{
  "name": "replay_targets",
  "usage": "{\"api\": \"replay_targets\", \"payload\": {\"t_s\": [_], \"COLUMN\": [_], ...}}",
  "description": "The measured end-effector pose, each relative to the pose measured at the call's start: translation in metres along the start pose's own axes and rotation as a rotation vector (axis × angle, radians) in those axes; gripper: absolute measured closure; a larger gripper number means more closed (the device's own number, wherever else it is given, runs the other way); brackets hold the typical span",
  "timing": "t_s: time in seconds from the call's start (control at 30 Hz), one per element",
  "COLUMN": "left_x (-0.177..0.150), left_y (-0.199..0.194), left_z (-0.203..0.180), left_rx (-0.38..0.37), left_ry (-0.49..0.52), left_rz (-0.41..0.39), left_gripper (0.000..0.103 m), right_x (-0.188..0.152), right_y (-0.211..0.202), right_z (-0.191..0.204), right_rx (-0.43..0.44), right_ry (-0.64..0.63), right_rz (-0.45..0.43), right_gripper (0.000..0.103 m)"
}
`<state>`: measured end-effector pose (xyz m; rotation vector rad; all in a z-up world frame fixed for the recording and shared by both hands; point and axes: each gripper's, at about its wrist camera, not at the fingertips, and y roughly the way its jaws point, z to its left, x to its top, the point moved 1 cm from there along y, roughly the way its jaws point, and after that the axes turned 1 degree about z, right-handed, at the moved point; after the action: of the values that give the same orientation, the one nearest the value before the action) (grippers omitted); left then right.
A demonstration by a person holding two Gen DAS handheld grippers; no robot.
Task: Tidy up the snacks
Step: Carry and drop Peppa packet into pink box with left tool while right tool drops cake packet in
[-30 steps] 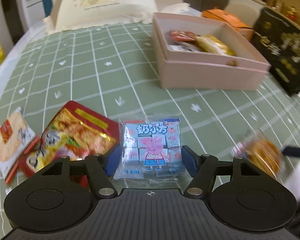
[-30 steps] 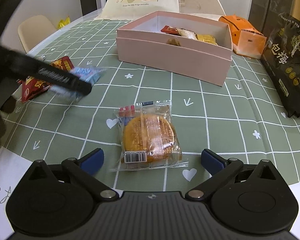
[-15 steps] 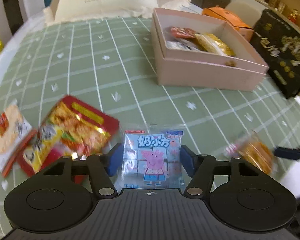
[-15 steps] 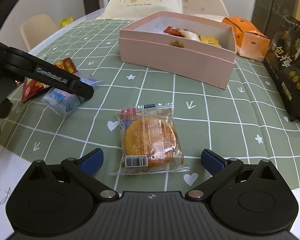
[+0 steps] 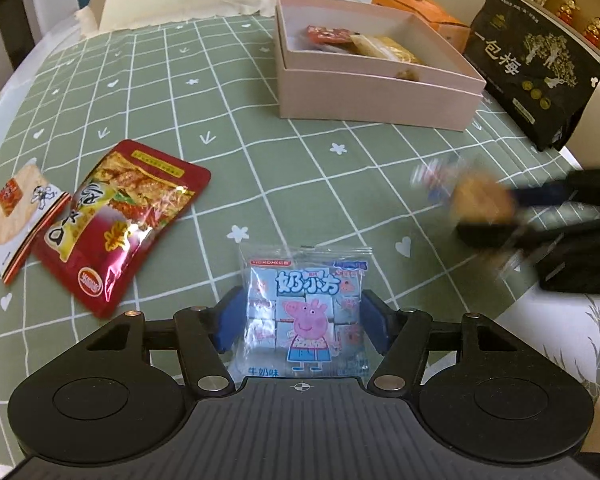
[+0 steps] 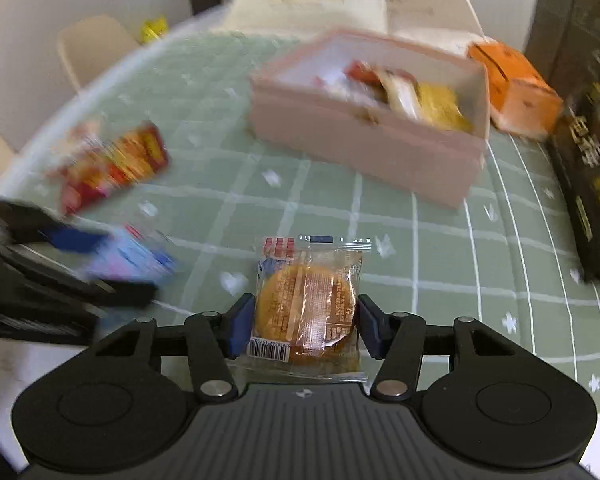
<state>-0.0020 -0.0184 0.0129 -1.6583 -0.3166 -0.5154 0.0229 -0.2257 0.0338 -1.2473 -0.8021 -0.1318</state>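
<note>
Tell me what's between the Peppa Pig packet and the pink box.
Only bare green tablecloth lies between the Peppa Pig packet and the pink box, seen in the left wrist view.

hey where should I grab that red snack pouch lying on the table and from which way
The red pouch lies flat and tilted, its top corner overlapping the white rice cracker pack. Probably best to pinch across its narrow width near the free rounded bottom end, coming from above on the near side. That end is clear of the pack, and a flat foil bag offers only thin edges.
</note>
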Motion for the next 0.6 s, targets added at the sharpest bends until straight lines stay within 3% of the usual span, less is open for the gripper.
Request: {"api": "replay_targets", "payload": {"t_s": [0.1,0.23,0.33,0.47,0.6], "left_x": [-0.001,-0.004,0.003,0.060,0.134], "left_y": [0.000,-0.005,-0.026,-0.069,-0.083], "left_z": [-0.002,-0.002,-0.008,-0.010,-0.015], "left_rx": [0.006,-0.014,-0.084,-0.178,-0.195], "left_ry": [0.009,-0.002,0.015,-0.008,0.019], "left_rz": [-0.004,-0.022,-0.118,-0.303,-0.394], "left_gripper": [0.035,0.038,0.038,0.038,0.038], "right_x": [0.015,0.029,0.028,0.023,0.023], "right_y": [-0.032,-0.061,-0.069,-0.076,-0.081], "right_z": [-0.007,-0.016,-0.023,-0.034,-0.046], "right_rx": [0.032,-0.002,-0.039,-0.067,-0.099], "right_ry": [0.020,0.015,0.007,0.018,0.049], "right_rz": [-0.080,-0.155,-0.158,-0.144,-0.153], "right_gripper": [0.049,0.049,0.049,0.049,0.049]}}
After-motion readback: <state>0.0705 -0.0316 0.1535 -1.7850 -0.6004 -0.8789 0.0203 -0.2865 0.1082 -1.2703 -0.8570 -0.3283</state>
